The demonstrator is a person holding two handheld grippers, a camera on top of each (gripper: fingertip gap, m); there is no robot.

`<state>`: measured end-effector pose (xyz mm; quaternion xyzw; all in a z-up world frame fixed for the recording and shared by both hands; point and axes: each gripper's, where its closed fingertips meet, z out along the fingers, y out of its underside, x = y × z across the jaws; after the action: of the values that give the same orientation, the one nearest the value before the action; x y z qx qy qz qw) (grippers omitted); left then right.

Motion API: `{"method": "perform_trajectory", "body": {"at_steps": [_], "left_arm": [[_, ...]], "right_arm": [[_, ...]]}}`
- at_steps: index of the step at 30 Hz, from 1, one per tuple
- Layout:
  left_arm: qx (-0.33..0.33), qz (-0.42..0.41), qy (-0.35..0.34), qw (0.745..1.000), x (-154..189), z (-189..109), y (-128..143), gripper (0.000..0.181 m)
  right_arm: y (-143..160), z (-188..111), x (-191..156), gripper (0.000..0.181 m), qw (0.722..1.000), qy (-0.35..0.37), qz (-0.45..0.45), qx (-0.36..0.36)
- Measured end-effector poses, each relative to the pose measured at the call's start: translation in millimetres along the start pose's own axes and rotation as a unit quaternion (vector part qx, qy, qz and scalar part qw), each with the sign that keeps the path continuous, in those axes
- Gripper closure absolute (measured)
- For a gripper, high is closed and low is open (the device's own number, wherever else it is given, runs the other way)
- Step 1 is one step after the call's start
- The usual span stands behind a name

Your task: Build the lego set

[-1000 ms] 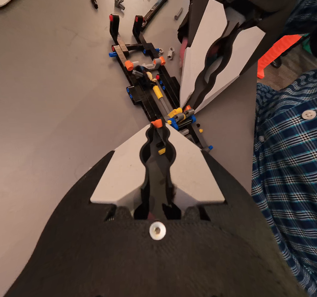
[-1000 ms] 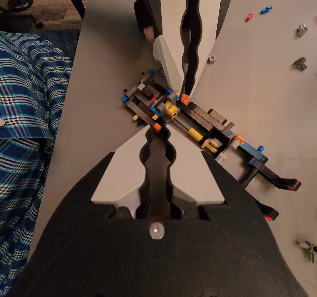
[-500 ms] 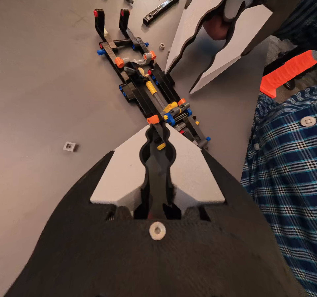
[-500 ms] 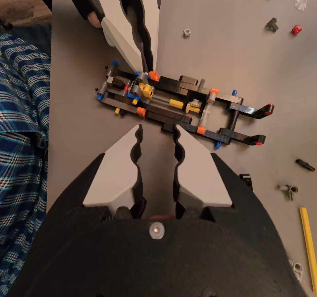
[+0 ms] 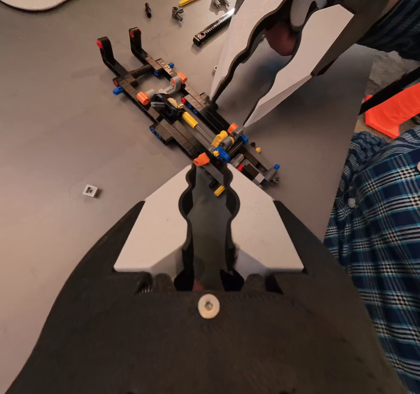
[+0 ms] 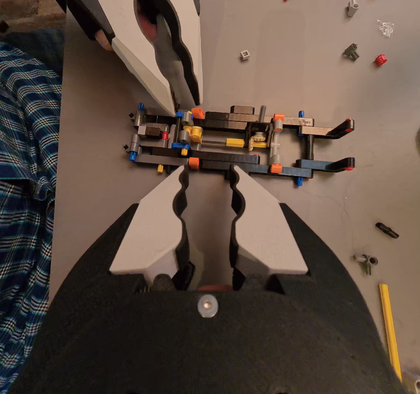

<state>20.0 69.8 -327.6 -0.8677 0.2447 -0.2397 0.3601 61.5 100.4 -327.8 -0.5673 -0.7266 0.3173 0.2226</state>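
1. Leftmost in the right wrist view, a person's blue plaid sleeve (image 6: 25, 133) borders the grey table (image 6: 284, 212).
2. Next, the left gripper (image 6: 185, 108) reaches down from the far side; its fingers sit close together at the chassis's grey end, by an orange bush, and seem to pinch a beam there, though the contact itself is hidden.
3. Centrally, the lego chassis (image 6: 227, 142) lies flat on the table, its long axis running left to right across the view, forked black arms pointing right.
4. Directly before it, the right gripper (image 6: 208, 169) has its fingers apart and empty, tips just beside the near black beam, straddling an orange bush.
5. Judging by that, the right gripper is the free one; the chassis lies straight ahead of its fingers, crosswise to them.
6. Further right, loose parts are scattered well apart: a small grey square piece (image 6: 245, 55), red and blue pins, a black pin (image 6: 387, 230), a yellow axle (image 6: 389, 328).
7. Beyond the table edge, top left, brownish floor shows; the lighting is dim and warm.
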Motion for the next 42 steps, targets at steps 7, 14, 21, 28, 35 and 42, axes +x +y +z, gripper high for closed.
{"method": "perform_trajectory", "body": {"at_steps": [7, 14, 21, 28, 35, 42], "left_arm": [[-0.021, 0.014, -0.010, 1.000, -2, 0, 4, 0.158], [-0.011, 0.014, 0.037, 0.999, 21, 7, 0, 0.157], [-0.019, 0.025, -0.008, 0.999, 5, 5, 2, 0.156], [-0.036, 0.072, -0.047, 0.996, -1, 13, 3, 0.150], [-0.021, 0.085, -0.042, 0.995, 3, 14, -2, 0.144], [-0.012, 0.101, -0.062, 0.993, 2, 13, -4, 0.143]], "right_arm": [[7, -10, 2, 0.135, 1.000, 0.003, 0.018, 0.007], [12, -7, -1, 0.133, 1.000, 0.000, 0.026, 0.007], [13, -11, -1, 0.132, 0.999, -0.010, 0.037, 0.016], [15, -6, -7, 0.131, 0.999, -0.016, 0.030, 0.010], [14, -9, -4, 0.131, 0.999, -0.013, 0.029, 0.016], [15, -15, -2, 0.130, 0.999, -0.011, 0.028, 0.027]]}}
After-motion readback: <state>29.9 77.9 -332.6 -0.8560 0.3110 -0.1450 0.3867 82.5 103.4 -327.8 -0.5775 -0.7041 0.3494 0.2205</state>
